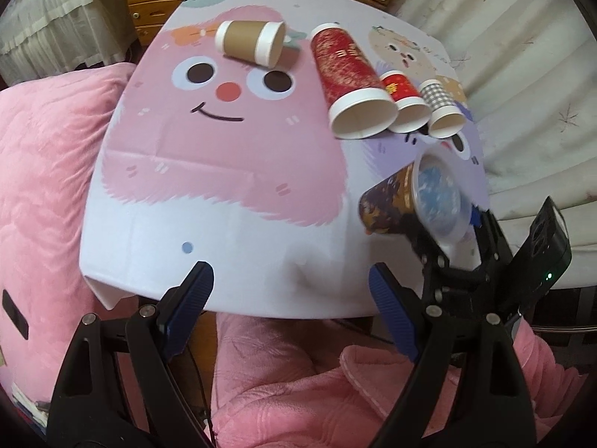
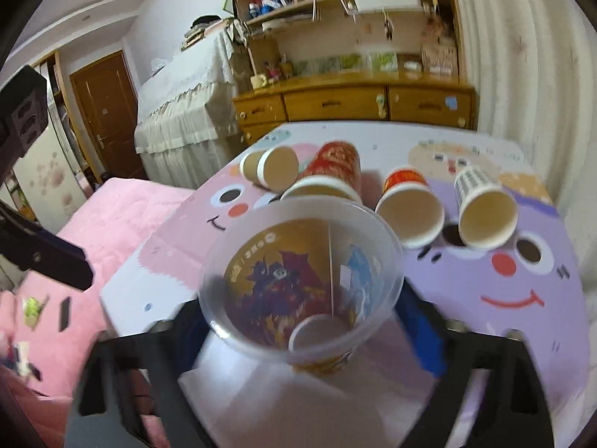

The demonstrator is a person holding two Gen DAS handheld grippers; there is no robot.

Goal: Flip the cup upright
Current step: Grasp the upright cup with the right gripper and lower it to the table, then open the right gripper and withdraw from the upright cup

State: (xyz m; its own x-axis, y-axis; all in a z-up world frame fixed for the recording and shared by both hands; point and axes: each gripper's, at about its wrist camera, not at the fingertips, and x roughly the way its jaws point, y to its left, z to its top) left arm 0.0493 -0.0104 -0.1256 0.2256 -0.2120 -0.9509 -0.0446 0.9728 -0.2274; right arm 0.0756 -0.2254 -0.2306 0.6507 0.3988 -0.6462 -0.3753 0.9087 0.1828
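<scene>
My right gripper [image 2: 302,313] is shut on a clear plastic cup with a printed sleeve [image 2: 302,283]; the cup's mouth faces my camera and it is tilted above the table's near right edge. It shows in the left wrist view [image 1: 414,201], held by the right gripper [image 1: 447,239] off the tablecloth. My left gripper [image 1: 291,287] is open and empty at the table's near edge. Several paper cups lie on their sides: a brown one [image 1: 250,43], a tall red one [image 1: 349,82], a small red one [image 1: 405,99] and a checked one [image 1: 444,110].
The table [image 1: 209,194] has a cartoon cloth. A pink quilt [image 1: 41,171] lies to its left and below. A wooden drawer unit [image 2: 354,106] and shelves stand behind; a curtain [image 2: 522,56] hangs to the right.
</scene>
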